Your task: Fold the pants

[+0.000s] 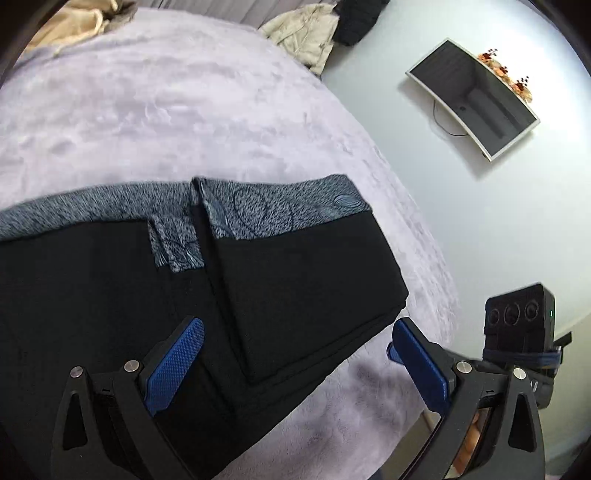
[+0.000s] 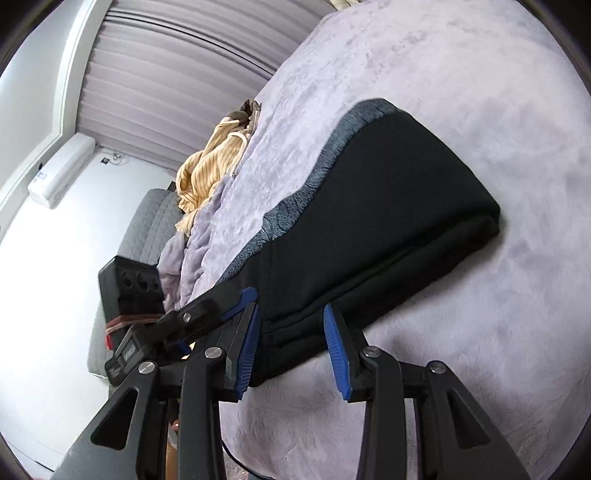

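Black pants [image 1: 295, 280], folded into a thick stack of layers, lie on a pale lilac plush blanket [image 1: 184, 110] that covers the bed. A grey-blue patterned waistband [image 1: 280, 206] runs along the far edge of the stack; a round emblem sits at its right end, too small to read.

Left gripper [image 1: 295, 354]: jaws wide apart, blue textured pads [image 1: 177, 362] clear of the cloth. The near corner of the folded stack sits between the 2 fingers; nothing is pinched.

Right gripper [image 2: 291, 350]: jaws apart, nothing clamped. The near end of the pants stack lies between the fingers; the left pad is just beside the fabric edge, and whether it touches cannot be told. The right pad stands off it.

In the right wrist view the left gripper's black fingers cross just to the left, beside the same end of the stack.

Surroundings: a yellow ribbed garment [image 2: 207, 162] bunched at the far edge of the bed, a cream garment [image 1: 303, 37] and a black one [image 1: 358, 18] at another corner. A wall-mounted screen [image 1: 476, 99], dark. A white wall unit [image 2: 61, 166] bears a small label, unreadable.
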### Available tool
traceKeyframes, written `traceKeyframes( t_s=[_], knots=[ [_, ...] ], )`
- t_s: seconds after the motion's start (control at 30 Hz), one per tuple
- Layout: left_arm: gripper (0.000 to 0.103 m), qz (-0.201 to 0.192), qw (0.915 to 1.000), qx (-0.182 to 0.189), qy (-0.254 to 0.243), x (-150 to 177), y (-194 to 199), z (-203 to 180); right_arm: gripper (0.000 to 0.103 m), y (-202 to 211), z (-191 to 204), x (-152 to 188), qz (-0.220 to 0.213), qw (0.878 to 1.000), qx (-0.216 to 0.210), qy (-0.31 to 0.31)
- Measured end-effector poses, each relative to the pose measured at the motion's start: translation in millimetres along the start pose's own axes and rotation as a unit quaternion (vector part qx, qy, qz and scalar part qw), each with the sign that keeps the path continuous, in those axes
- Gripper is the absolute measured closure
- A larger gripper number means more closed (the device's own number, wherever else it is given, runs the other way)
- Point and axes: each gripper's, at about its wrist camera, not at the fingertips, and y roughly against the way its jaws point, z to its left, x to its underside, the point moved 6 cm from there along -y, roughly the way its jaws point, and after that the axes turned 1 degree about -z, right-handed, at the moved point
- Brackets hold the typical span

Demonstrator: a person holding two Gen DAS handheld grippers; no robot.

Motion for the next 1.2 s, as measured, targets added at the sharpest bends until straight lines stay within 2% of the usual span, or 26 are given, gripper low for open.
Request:
traceKeyframes(
  t_s=[0.13,0.3,0.43,0.57,0.63,0.67,0.7,0.73,0.77,0.8,0.87,1.03,1.2],
  knots=[
    [0.003,0.001,0.9990,0.045,0.002,2,3,-11,0.062,6,-16,6,0.007,1.000,-0.001,-0.014],
    [0.003,0.013,0.9993,0.023,-0.028,3,-7,-24,0.062,4,-18,0,0.004,1.000,-0.003,-0.019],
    [0.003,0.017,0.9990,0.028,-0.028,5,-12,-30,0.062,9,-17,7,0.002,1.000,0.001,-0.018],
    [0.003,0.032,0.9977,-0.030,-0.053,10,-25,-28,0.062,14,-26,10,0.000,1.000,0.001,-0.024],
    [0.004,0.028,0.9971,-0.043,-0.056,10,-29,-27,0.062,18,-28,10,0.000,1.000,0.002,-0.024],
    [0.012,0.022,0.9969,-0.047,-0.059,10,-30,-28,0.062,18,-29,10,-0.002,1.000,0.002,-0.026],
    [0.036,0.017,0.9963,-0.053,-0.065,9,-29,-29,0.062,18,-28,10,-0.003,1.000,0.001,-0.028],
    [0.051,0.021,0.9958,-0.055,-0.070,8,-29,-32,0.062,18,-27,10,-0.004,1.000,0.000,-0.030],
    [0.077,0.028,0.9953,-0.061,-0.070,8,-31,-32,0.062,19,-27,10,-0.004,1.000,-0.001,-0.029],
    [0.092,0.033,0.9942,-0.076,-0.069,7,-33,-30,0.062,21,-27,9,-0.006,1.000,0.000,-0.026],
    [0.096,0.031,0.9917,-0.104,-0.068,6,-32,-25,0.063,25,-27,8,-0.011,1.000,0.008,-0.016],
    [0.096,-0.005,0.9927,-0.107,-0.055,1,-6,-11,0.063,49,-16,-8,-0.036,0.998,0.031,0.030],
    [0.096,0.009,0.9940,-0.104,-0.032,15,-11,13,0.064,61,-2,-48,-0.055,0.994,0.056,0.078]
  ],
)
